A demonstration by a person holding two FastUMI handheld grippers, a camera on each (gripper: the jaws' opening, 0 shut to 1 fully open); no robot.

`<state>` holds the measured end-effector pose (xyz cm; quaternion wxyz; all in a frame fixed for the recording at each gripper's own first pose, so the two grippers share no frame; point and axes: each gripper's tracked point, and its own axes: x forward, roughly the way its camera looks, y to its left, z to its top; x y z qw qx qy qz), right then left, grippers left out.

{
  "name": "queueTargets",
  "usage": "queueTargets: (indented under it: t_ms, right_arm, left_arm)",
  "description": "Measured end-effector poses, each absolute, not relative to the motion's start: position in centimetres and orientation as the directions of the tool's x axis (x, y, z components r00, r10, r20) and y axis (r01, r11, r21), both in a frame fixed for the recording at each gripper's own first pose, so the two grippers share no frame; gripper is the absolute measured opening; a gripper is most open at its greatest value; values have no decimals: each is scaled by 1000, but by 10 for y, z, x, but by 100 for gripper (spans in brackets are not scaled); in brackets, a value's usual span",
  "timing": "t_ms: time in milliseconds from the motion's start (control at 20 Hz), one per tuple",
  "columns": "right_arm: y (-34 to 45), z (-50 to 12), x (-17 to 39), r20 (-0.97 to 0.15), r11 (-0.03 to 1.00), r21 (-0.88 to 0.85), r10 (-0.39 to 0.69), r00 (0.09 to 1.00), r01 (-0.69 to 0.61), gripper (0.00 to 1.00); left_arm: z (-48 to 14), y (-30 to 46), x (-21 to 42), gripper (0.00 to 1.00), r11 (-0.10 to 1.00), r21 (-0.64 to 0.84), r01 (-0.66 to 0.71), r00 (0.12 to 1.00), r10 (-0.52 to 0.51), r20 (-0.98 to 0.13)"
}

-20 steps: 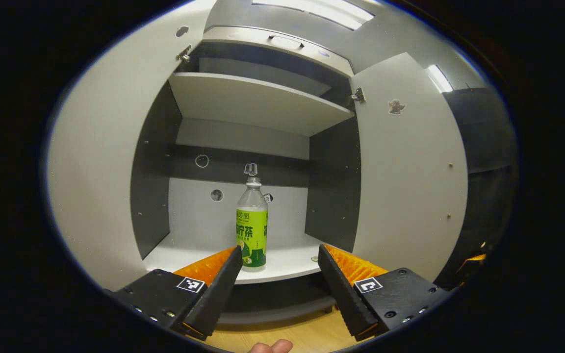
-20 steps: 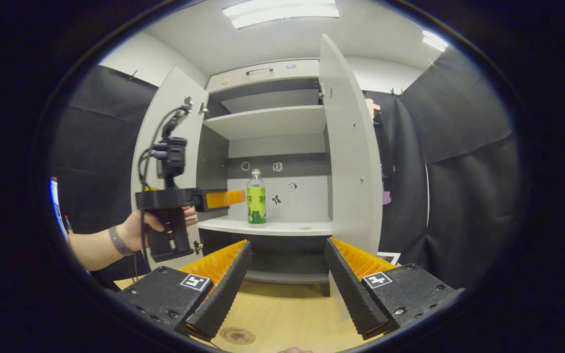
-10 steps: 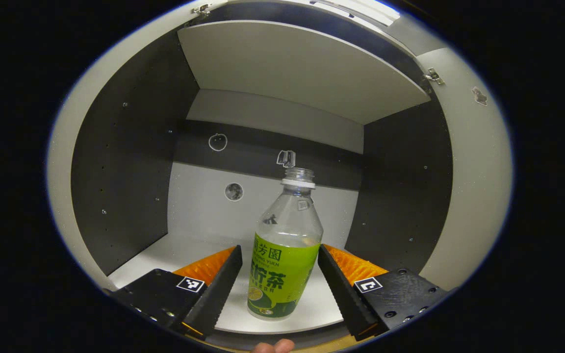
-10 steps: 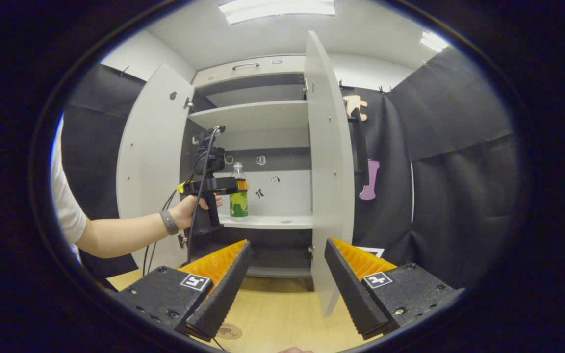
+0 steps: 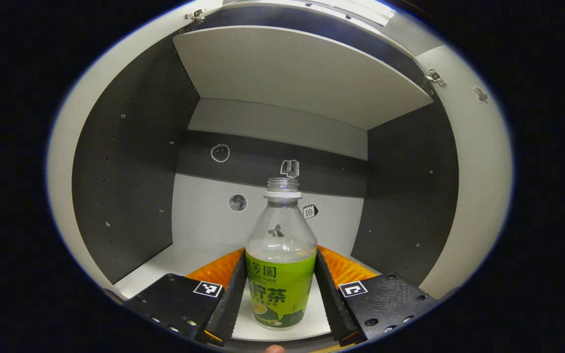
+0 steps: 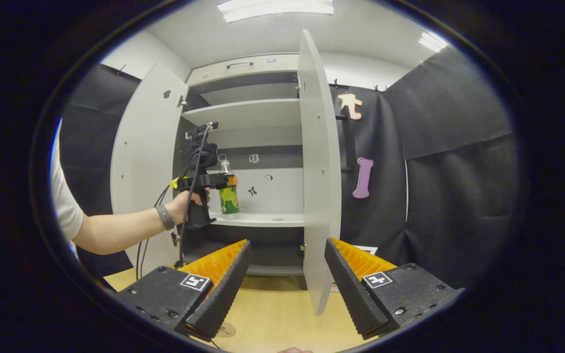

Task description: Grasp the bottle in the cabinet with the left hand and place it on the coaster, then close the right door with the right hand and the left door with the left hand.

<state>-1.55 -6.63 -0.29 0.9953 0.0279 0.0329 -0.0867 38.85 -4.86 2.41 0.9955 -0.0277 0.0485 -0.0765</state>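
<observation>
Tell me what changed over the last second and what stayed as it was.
The left gripper advanced into the cabinet and closed both fingers against the bottle, which had stood free ahead of it. The bottle remains upright on the shelf. The right gripper stayed open above the table, and both doors remain open.

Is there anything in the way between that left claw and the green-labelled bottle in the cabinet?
Nothing visible. In the left gripper view the green tea bottle stands upright on the cabinet shelf, right between the left claw's two fingers, which sit against its label on either side. No other object stands on the shelf around it.
</observation>
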Motion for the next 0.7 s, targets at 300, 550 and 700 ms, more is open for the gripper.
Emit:
queueTargets:
  t_ms: [300,550,700]
  right_arm:
    - [-50,-2,-11,-64,990,59,-123,990,126,98]
    - [-38,24,1,-29,999,39,-24,999,25,98]
    - [-37,52,5,8,1000,14,-18,1000,17,98]
  left_arm:
    - [40,-57,332,71,969,-77,235,967,-241,-82]
    - [41,-57,253,71,956,-4,293,955,-293,-33]
    - [14,-48,199,71,957,39,289,957,-287,-38]
